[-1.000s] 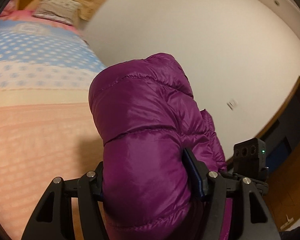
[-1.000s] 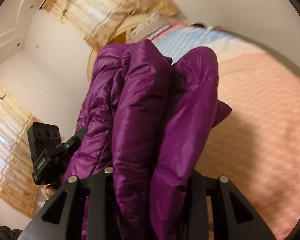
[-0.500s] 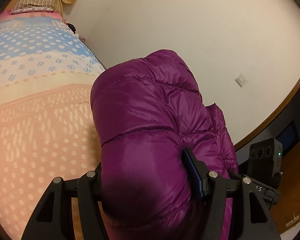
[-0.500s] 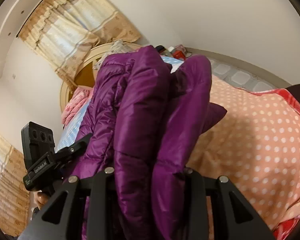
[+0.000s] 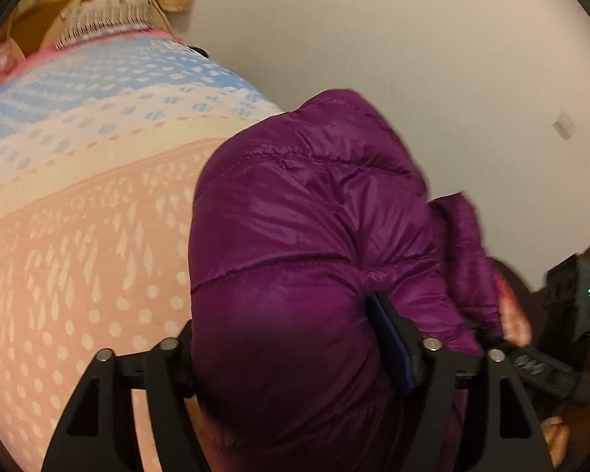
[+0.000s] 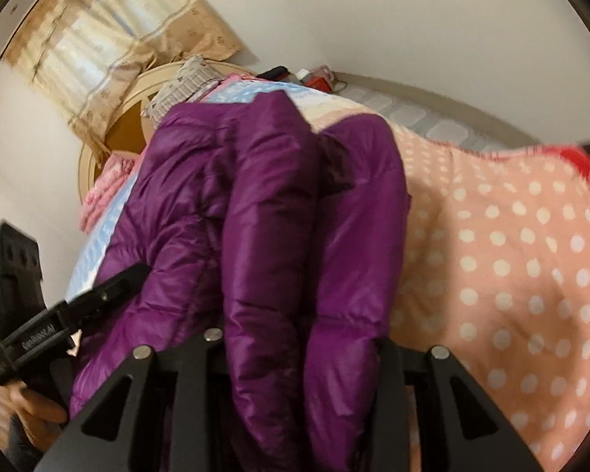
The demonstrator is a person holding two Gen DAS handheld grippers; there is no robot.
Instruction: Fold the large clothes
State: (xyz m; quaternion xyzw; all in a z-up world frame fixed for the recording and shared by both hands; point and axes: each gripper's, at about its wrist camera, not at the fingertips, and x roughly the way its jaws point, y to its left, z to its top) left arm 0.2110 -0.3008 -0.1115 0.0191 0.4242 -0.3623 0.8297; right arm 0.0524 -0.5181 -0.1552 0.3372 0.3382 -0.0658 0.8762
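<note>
A purple quilted down jacket (image 5: 310, 244) is held up above the bed by both grippers. My left gripper (image 5: 291, 358) is shut on a thick puffy fold of it that bulges out between the jaws. My right gripper (image 6: 299, 358) is shut on two bunched folds of the jacket (image 6: 279, 220), which rise in front of the camera. The rest of the jacket hangs between the two grippers. The left gripper's body shows in the right wrist view (image 6: 59, 322), and the right gripper's body shows blurred in the left wrist view (image 5: 550, 362).
The bed below has a peach polka-dot blanket (image 6: 511, 259) and a blue dotted sheet (image 5: 110, 90) farther up. A pillow (image 6: 185, 82) lies by the round headboard (image 6: 98, 145). Curtains (image 6: 110, 35) hang behind. A white wall (image 5: 413, 59) lies beyond the bed.
Both grippers have swung with the jacket still held; the bed and wall shift in view and are blurred. The grips have not changed.
</note>
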